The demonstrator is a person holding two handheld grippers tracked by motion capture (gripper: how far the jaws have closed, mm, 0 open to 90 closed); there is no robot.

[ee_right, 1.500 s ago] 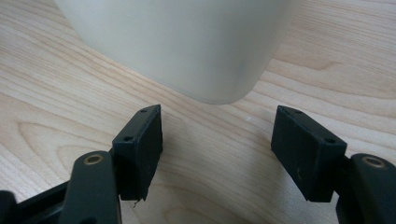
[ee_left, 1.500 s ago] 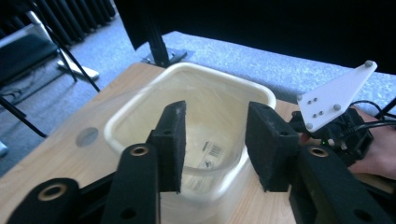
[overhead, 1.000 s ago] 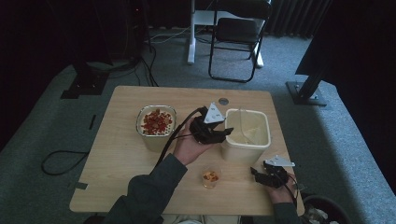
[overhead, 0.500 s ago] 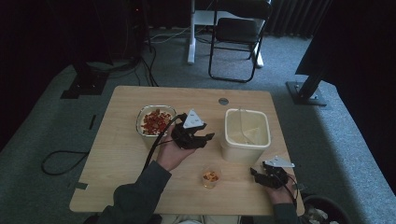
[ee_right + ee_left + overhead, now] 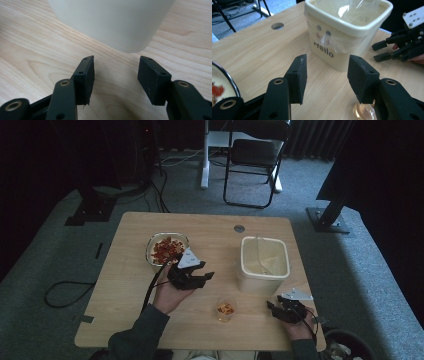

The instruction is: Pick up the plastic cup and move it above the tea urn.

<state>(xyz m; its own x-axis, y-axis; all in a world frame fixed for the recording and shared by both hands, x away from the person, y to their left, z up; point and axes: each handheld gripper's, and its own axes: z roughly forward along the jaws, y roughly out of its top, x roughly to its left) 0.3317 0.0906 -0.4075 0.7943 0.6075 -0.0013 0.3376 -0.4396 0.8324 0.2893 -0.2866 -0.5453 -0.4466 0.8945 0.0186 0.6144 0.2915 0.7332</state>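
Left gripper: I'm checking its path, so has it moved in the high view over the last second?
Yes. The left gripper has pulled away from the cream bin, leftward and toward the person, and now sits beside the bowl.

Wooden table (image 5: pixel 125 285) — food bowl (image 5: pixel 167 248), cream bin (image 5: pixel 264 265), small cup (image 5: pixel 225 310) (two hand-held grippers nearby).

Pale wood-grain table (image 5: pixel 257 47), glossy cream plastic tub (image 5: pixel 342 32) — matt black jaws

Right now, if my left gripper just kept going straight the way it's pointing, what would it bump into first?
Most likely the cream bin. The left gripper has its jaws open and empty, aimed at the bin's printed side across bare table. A small cup sits low beside the right jaw, probably below that line.
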